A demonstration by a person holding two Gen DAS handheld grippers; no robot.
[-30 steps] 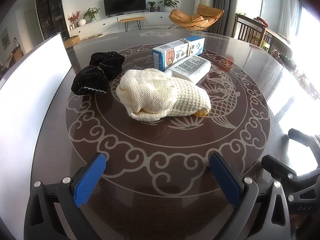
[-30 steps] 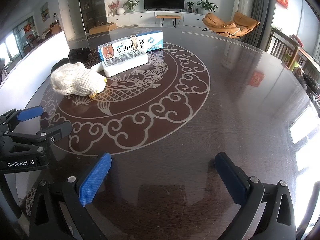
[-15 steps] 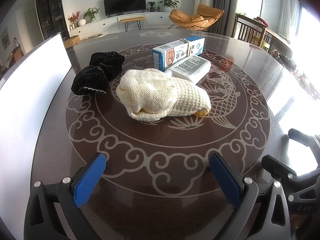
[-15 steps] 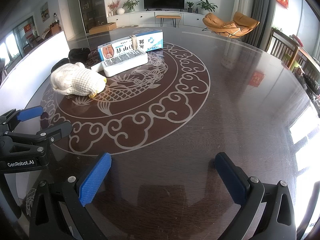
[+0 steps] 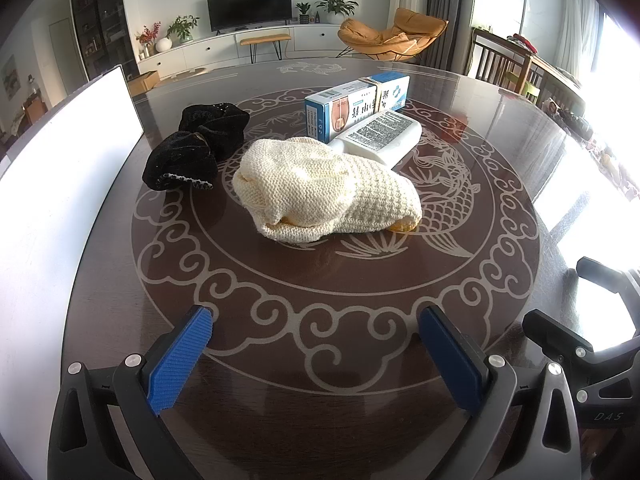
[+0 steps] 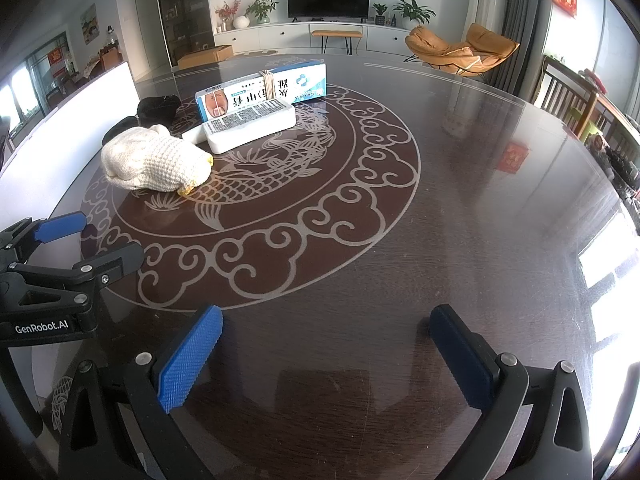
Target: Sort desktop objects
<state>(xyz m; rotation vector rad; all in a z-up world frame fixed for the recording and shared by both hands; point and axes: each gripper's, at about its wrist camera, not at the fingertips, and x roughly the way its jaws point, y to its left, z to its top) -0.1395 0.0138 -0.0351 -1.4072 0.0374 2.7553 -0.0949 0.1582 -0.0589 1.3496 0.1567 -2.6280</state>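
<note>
Round dark table (image 5: 320,420) with a pale scroll-and-fish inlay, seen from both wrist views. The cream knitted cloth (image 5: 326,190) lies bunched near the middle of the inlay and serves here as the landmark; a bit of yellow shows under its right end. Just behind and left of the cloth sits the black fabric bundle (image 5: 196,146), apart from it. Behind and right of the cloth lies the white bottle (image 5: 380,138), label up, one end touching or tucked against the cloth. Directly behind the bottle, and against it, stands the blue-and-white box (image 5: 356,106) on its long edge, with a rubber band around it. A white board (image 5: 60,184) stands along the table edge left of the cloth.

Left gripper (image 5: 316,344): jaws spread wide, nothing between the blue pads, held low over the table well in front of the cloth. Right gripper (image 6: 326,344): jaws likewise spread wide and empty, in front and to the right of the cloth, over bare tabletop.
</note>
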